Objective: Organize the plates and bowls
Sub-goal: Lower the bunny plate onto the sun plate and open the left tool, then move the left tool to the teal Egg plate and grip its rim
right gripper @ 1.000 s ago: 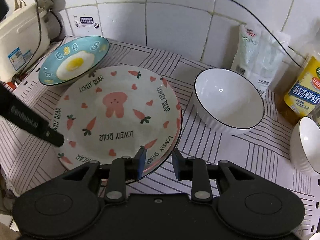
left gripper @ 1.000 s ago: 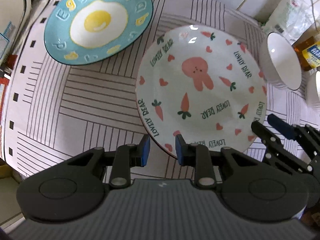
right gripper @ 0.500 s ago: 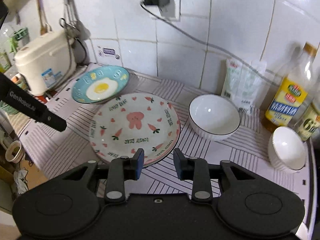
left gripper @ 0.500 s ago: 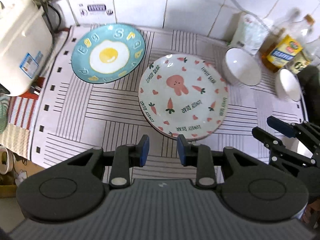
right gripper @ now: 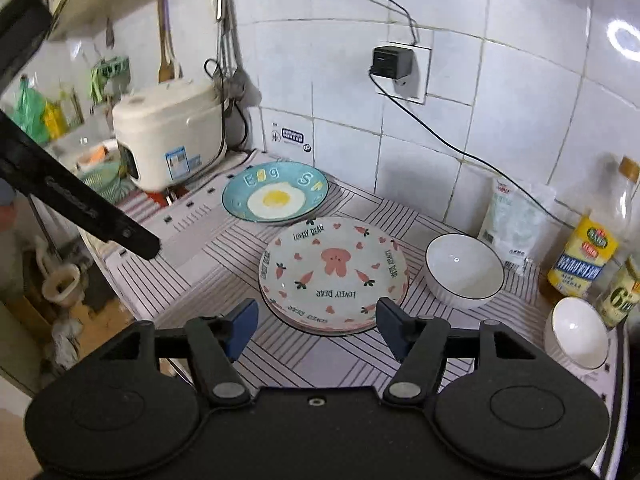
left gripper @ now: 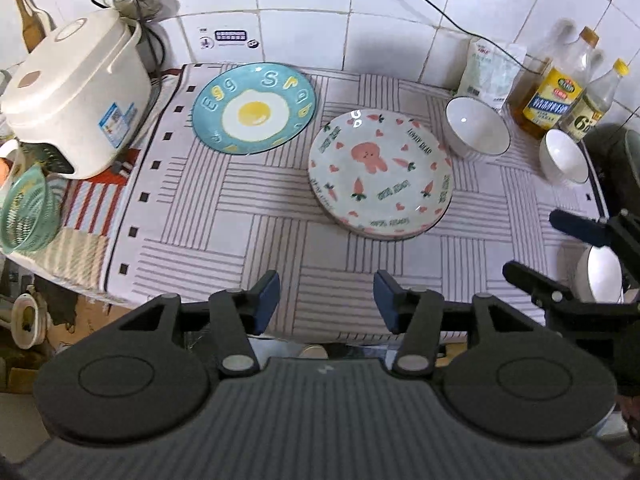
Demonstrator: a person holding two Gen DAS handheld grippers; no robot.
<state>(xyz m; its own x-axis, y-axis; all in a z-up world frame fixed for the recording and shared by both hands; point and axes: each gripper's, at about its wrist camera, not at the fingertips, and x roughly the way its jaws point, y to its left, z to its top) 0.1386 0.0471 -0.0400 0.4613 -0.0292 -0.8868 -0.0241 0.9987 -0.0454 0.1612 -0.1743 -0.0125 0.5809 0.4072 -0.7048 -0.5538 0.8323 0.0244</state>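
Observation:
A white rabbit-and-carrot plate (left gripper: 380,178) (right gripper: 334,272) lies on top of a pink-rimmed plate in the middle of the striped cloth. A blue fried-egg plate (left gripper: 254,108) (right gripper: 276,197) lies behind it to the left. A large white bowl (left gripper: 478,128) (right gripper: 464,270) and a small white bowl (left gripper: 564,156) (right gripper: 578,332) stand to the right. A third white bowl (left gripper: 598,274) sits at the front right, partly hidden by the right gripper. My left gripper (left gripper: 326,300) and right gripper (right gripper: 314,330) are both open, empty and held back above the counter's front edge.
A white rice cooker (left gripper: 76,96) (right gripper: 170,136) stands at the left with a green basket (left gripper: 28,208) beside it. Oil bottles (left gripper: 556,88) (right gripper: 588,248) and a white bag (left gripper: 488,68) line the tiled back wall at the right. A charger cord hangs from the wall socket (right gripper: 394,64).
Both grippers pulled back and up from the rabbit plate's rim, and both sets of jaws opened wide. The plates and bowls have not moved.

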